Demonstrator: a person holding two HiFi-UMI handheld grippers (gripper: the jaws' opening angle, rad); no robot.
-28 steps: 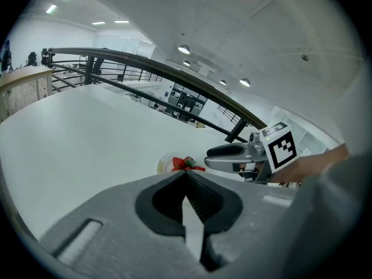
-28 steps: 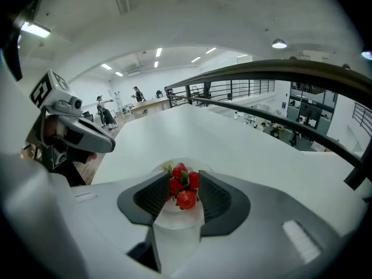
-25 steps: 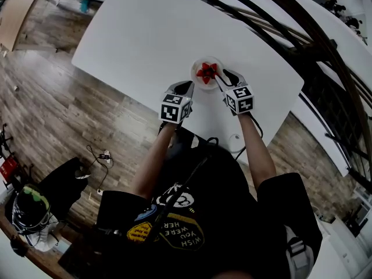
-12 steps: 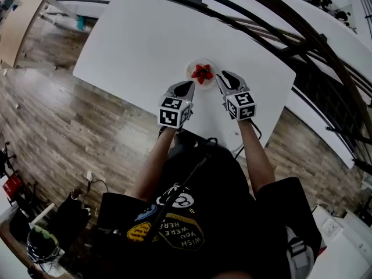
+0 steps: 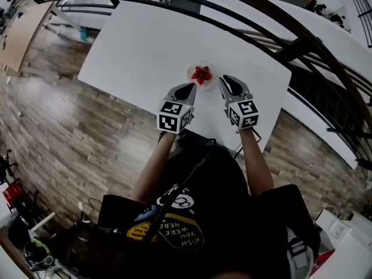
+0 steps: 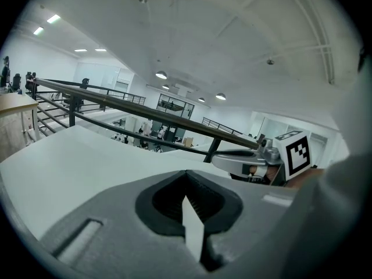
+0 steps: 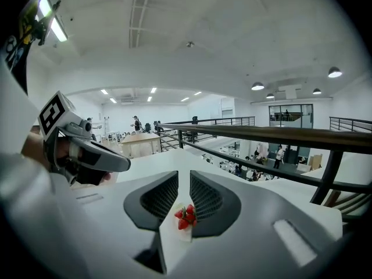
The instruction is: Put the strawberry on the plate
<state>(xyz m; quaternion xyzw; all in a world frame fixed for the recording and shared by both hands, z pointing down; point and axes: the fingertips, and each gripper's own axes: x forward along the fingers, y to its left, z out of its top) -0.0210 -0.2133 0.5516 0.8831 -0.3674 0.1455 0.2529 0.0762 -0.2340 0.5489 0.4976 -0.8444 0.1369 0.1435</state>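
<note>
A small cluster of red strawberries lies on a little white plate near the front edge of the white table. Both grippers hover on the near side of the plate, apart from it. My left gripper is shut with nothing in it. My right gripper has just been closing; a narrow gap is left between its jaws, with nothing gripped. In the right gripper view the strawberries show through that gap, on the table below.
A dark metal railing runs along the table's far side. Wooden floor lies to the left, and another white table stands beyond the railing. The person's body fills the lower head view.
Both grippers have pulled back from the plate toward the person and risen. The right jaws have narrowed. The strawberries stay on the plate.
</note>
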